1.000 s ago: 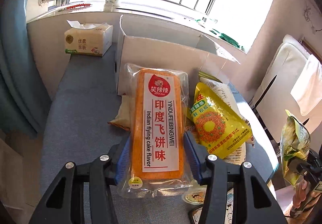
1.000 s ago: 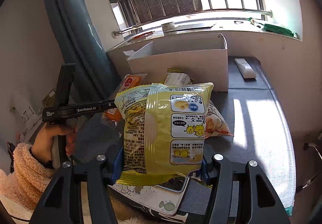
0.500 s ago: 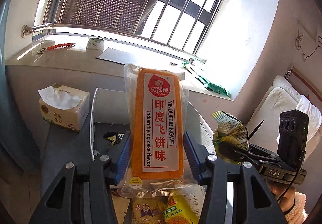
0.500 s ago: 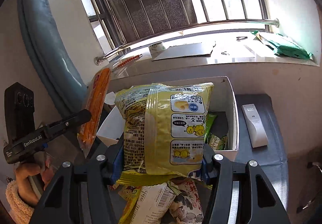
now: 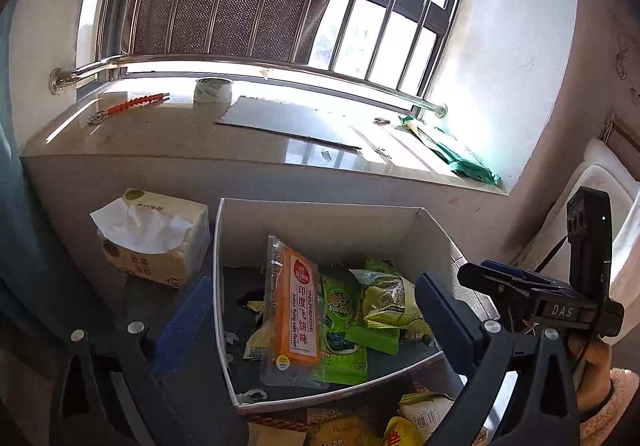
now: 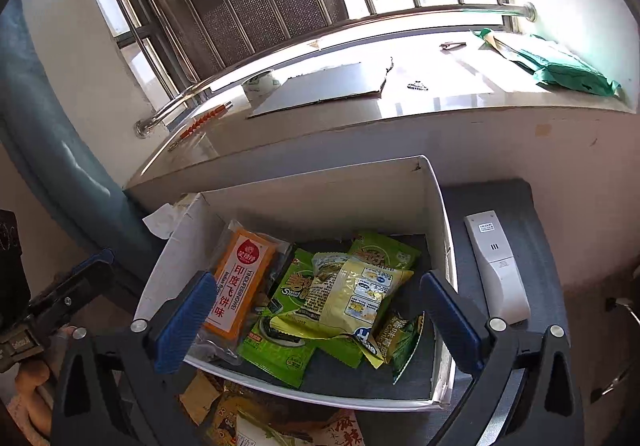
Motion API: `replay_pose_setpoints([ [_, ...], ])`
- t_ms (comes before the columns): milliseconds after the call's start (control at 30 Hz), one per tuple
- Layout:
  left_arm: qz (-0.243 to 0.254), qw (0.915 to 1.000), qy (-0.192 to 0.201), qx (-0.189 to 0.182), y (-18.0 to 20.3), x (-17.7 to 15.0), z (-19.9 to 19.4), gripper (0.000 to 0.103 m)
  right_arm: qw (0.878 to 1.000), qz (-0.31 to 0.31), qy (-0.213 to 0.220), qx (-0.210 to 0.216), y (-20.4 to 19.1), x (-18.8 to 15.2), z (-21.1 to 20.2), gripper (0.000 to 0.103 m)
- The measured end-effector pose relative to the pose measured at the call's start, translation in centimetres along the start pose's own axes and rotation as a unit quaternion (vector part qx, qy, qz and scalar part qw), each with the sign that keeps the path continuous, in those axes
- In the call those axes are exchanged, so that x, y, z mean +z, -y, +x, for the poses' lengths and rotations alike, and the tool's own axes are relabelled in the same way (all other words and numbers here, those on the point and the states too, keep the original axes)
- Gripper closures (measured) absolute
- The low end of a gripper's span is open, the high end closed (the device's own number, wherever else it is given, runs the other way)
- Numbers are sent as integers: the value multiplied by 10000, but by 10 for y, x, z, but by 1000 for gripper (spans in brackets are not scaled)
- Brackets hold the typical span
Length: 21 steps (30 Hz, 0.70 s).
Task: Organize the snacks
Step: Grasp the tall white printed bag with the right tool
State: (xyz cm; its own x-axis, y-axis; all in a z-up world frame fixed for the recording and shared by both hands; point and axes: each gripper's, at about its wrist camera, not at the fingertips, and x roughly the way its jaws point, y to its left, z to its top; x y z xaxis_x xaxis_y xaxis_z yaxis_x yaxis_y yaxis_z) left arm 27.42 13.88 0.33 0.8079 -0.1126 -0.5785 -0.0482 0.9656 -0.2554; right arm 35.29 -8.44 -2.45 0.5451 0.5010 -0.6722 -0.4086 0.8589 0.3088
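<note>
Both packets dropped since earlier frame. Left gripper (image 5: 316, 310) spread wide, holding nothing; right gripper (image 6: 320, 310) likewise. Orange flatbread pack (image 5: 296, 310) at left in white box (image 5: 320, 213), yellow chip bag (image 6: 352, 298) right atop green packets (image 6: 288, 330). Tissue box (image 5: 156, 242) left, remote (image 6: 496, 266) right.

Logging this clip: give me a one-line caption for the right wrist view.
Open right tool above the white box, where the orange flying-cake pack and yellow snack bag lie.

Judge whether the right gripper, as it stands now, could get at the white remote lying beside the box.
Probably yes. The right gripper is open and empty above the white box, and the remote lies uncovered on the grey surface just to its right, outside the box wall.
</note>
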Motion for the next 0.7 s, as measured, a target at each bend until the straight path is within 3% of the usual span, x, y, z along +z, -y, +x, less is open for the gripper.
replay_pose_setpoints([
  [133,-80,10000,-16,-2,-4,-14,-22,0,9987,-380,343,-59,-14,-11,-29,0],
  [267,-53,10000,-12,3,5,-50,-56,0,9973,-614,379,155,-25,-41,-59,0],
  [433,95,9997,-67,-202,19,-120,-92,0,9961,-820,299,97,-24,-106,-89,0],
  [600,-244,9989,-151,-358,21,-190,-109,0,9979,-525,379,72,-10,-181,-117,0],
  [700,-409,9978,-186,-483,24,-213,-110,0,9994,-277,211,30,-4,-221,-122,0],
])
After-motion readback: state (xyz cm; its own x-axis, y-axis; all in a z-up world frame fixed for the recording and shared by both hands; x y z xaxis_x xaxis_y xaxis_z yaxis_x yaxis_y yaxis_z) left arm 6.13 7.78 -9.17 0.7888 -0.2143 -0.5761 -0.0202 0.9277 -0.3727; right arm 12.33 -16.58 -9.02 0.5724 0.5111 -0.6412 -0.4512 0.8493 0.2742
